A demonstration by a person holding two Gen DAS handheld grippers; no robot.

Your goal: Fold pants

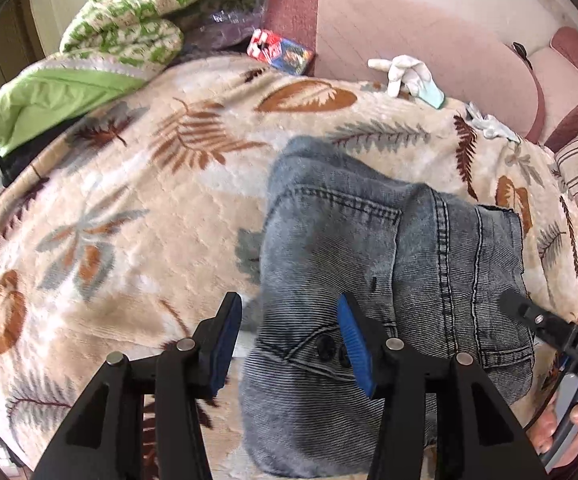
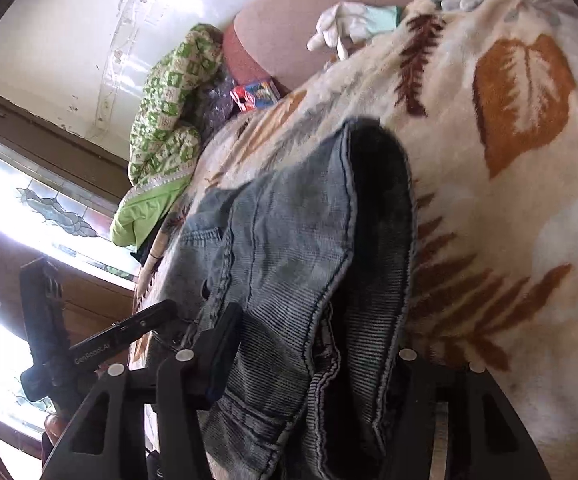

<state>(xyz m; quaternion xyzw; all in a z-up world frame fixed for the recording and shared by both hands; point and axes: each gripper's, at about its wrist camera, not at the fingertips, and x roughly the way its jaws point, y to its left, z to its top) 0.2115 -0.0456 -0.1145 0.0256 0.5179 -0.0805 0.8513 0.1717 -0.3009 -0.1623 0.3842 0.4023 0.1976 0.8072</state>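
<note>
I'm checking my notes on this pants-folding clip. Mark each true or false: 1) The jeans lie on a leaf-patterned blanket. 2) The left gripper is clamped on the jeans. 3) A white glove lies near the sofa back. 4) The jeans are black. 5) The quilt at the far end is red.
1) True: the jeans lie on the leaf-patterned blanket.
2) False: the left gripper is open, one finger over the denim, the other over the blanket.
3) True: the white glove lies by the pink sofa back.
4) False: they are faded blue-grey.
5) False: the quilt is green and white.

free: blanket (image 1: 129, 208) left of jeans (image 1: 369, 248) | blocked: quilt (image 1: 137, 12), gloves (image 1: 405, 74) at back
</note>
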